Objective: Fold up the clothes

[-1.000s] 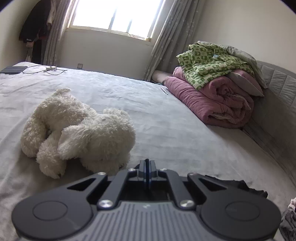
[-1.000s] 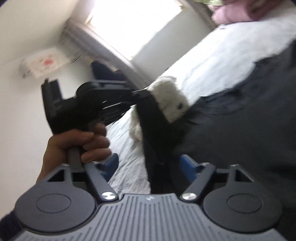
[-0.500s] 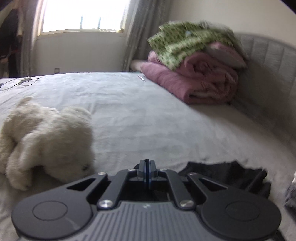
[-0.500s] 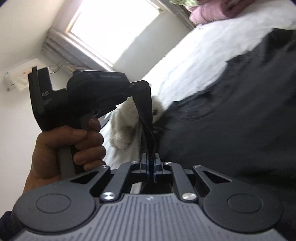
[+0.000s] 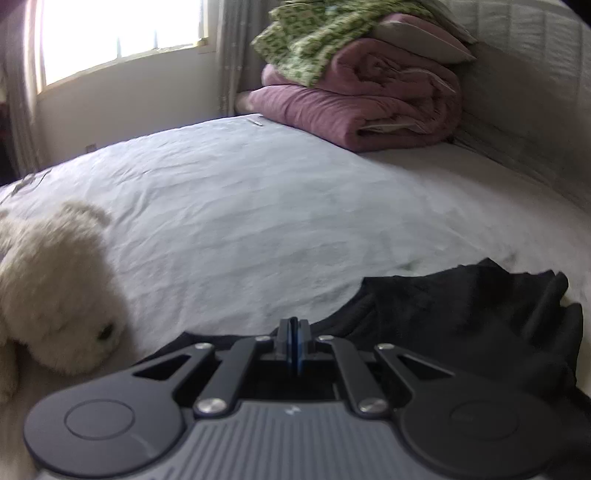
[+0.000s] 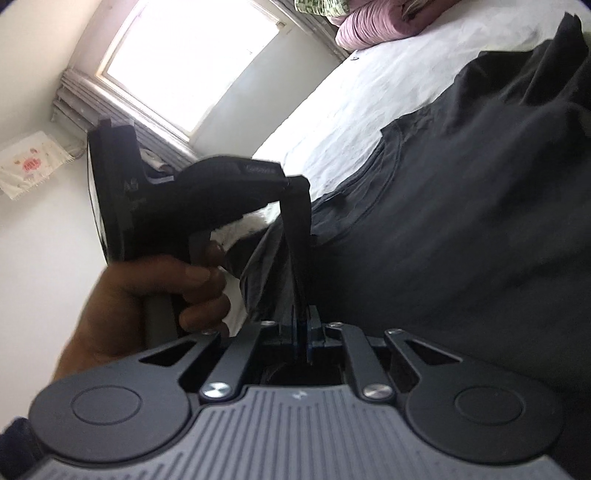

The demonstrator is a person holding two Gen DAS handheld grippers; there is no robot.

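Left wrist view: a bed under a pale sheet fills the room below a bright window, with a dark shirt spread over its near right part. Against the padded headboard, a rolled pink quilt carries a green patterned blanket. A white plush dog lies on the sheet at the left, just beside the shirt's edge. The left claw sits low over the shirt's near hem, its fingers pressed together; whether cloth is caught between them cannot be told from this angle.

In the right wrist view, tilted steeply, the shirt covers most of the frame, its round collar toward the window. A person's hand grips the handle of the left claw, whose long fingers reach down into a bunched fold of the fabric. The right claw meets it there, fingers closed tight on the same dark edge of the shirt.
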